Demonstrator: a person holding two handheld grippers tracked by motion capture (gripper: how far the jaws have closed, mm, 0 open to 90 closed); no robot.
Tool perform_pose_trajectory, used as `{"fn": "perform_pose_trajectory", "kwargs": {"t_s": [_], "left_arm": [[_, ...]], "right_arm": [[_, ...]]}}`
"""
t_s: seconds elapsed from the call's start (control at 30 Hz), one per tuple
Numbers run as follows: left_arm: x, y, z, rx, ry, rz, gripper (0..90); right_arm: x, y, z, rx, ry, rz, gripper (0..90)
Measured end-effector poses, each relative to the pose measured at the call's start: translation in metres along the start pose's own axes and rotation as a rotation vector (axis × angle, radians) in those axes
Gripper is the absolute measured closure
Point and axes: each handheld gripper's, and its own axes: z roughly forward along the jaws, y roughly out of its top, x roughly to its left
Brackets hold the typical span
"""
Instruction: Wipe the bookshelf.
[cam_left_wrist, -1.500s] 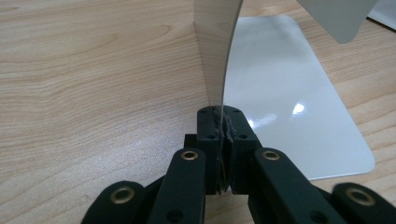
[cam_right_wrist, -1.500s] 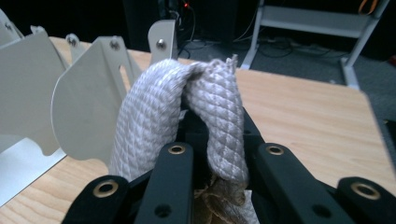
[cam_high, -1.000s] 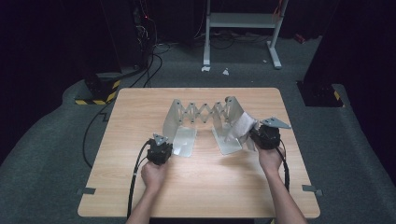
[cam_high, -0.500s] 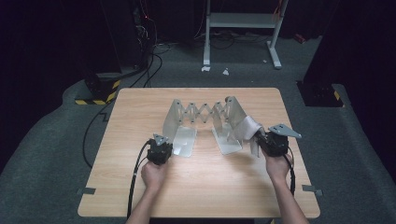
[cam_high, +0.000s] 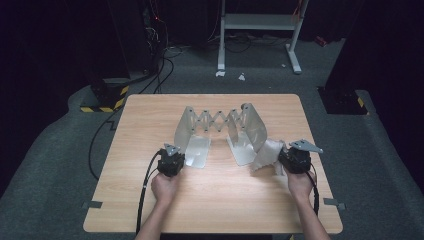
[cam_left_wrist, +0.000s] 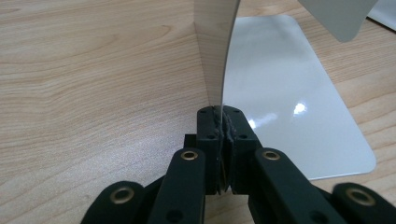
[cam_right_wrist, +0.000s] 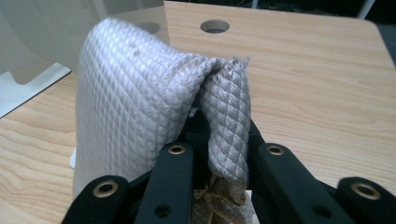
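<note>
- Your left forearm enters at the bottom of the high view, left of centre, and your left hand (cam_high: 164, 186) wraps the left claw (cam_high: 175, 156) from behind.
- That claw's jaws are pressed together.
- Your right hand (cam_high: 300, 184), at lower right, holds the right claw (cam_high: 283, 159).
- Its jaws are clamped, pointing toward frame left.

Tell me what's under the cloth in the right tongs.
The cloth drapes over the right tongs, covering their tips. Beneath it lies bare table; the cloth hides whatever is directly below its fold.
</note>
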Motion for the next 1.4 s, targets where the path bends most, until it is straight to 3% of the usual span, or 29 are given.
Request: {"fn": "perform_pose_trajectory", "kwargs": {"t_s": [0.17, 0.67, 0.83, 1.13, 1.4], "left_arm": [[0.000, 0.000, 0.000, 0.000, 0.001, 0.002, 85.7], [0.000, 0.000, 0.000, 0.000, 0.001, 0.002, 85.7], [0.000, 0.000, 0.000, 0.000, 0.001, 0.000, 85.7], [0.000, 0.000, 0.000, 0.000, 0.002, 0.000, 85.7], [-0.001, 0.000, 0.000, 0.000, 0.006, 0.007, 85.6]], "right_arm": [[0.000, 0.009, 0.008, -0.005, 0.018, 0.022, 81.4], [0.024, 0.055, 0.000, -0.101, 0.114, -0.019, 81.3], [0.030, 0.065, -0.004, -0.129, 0.116, -0.036, 81.3], [0.037, 0.066, 0.001, -0.125, 0.116, -0.052, 81.3], [0.042, 0.045, 0.020, -0.071, 0.125, -0.040, 81.3]]}}
